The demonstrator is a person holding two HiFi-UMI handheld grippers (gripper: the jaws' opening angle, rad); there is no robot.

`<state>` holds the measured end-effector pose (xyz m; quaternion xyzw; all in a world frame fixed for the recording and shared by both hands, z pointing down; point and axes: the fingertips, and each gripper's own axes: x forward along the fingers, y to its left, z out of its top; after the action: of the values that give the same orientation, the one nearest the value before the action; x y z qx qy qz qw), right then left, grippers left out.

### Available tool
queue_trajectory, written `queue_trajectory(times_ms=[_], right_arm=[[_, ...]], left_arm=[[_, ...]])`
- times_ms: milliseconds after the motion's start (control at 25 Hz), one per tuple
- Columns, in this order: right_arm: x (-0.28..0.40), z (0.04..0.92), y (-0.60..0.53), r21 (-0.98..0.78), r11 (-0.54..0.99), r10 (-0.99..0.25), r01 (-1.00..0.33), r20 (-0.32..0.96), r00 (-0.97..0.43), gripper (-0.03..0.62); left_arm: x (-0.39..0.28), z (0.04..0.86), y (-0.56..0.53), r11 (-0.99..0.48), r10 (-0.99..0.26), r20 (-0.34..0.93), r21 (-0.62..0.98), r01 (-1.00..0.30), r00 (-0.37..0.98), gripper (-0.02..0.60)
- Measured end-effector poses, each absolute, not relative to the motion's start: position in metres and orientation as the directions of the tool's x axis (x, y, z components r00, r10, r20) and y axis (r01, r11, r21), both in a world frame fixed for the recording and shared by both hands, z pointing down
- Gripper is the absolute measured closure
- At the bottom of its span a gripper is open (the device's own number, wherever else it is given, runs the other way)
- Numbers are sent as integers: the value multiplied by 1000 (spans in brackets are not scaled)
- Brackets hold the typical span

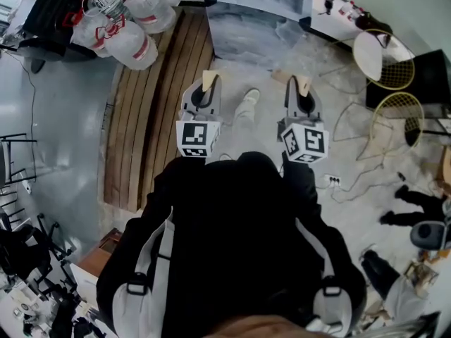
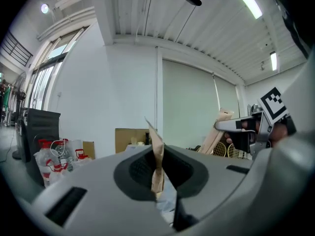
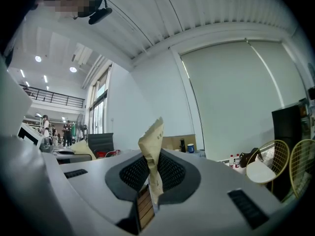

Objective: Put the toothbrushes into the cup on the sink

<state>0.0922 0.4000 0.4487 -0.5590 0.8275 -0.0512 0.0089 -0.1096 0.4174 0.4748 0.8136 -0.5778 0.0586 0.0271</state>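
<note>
No toothbrush or sink shows in any view. In the head view I hold both grippers out in front of my chest, pointing forward over the floor. The tan pads of the left gripper (image 1: 210, 80) are pressed together with nothing between them. The right gripper (image 1: 303, 85) stands beside it, its pads also together and empty. In the left gripper view the left gripper (image 2: 156, 156) shows as one thin tan strip, and the right gripper (image 2: 222, 128) is seen at the right. In the right gripper view the right gripper (image 3: 151, 154) is closed the same way.
A wooden slat platform (image 1: 151, 97) lies on the floor to the left, with bags of plastic bottles (image 1: 127, 20) at its far end. A grey marbled sheet (image 1: 261, 13) lies ahead. Yellow wire chairs (image 1: 394, 69) and a power strip (image 1: 331, 180) are at the right. A small blue mug (image 3: 190, 148) stands far off.
</note>
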Motion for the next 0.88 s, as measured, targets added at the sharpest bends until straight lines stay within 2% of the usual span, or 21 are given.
queue_trajectory(times_ms=[240,520,880], right_arm=[[86,458,327,-99,380,-923,-920,29,-385,560],[97,469,192,-117,370,-926,-921,36,-377,560],[125,447,35,-135,364,-926,-922,52,-373,560]], left_arm=[[-109,483,347,-341,-933,140,-46,-939,332,554],[-101,495,214,-345,-927,176,-54,-937,331,554],[-79,467,53,-342,-927,184,-49,-939,328,554]])
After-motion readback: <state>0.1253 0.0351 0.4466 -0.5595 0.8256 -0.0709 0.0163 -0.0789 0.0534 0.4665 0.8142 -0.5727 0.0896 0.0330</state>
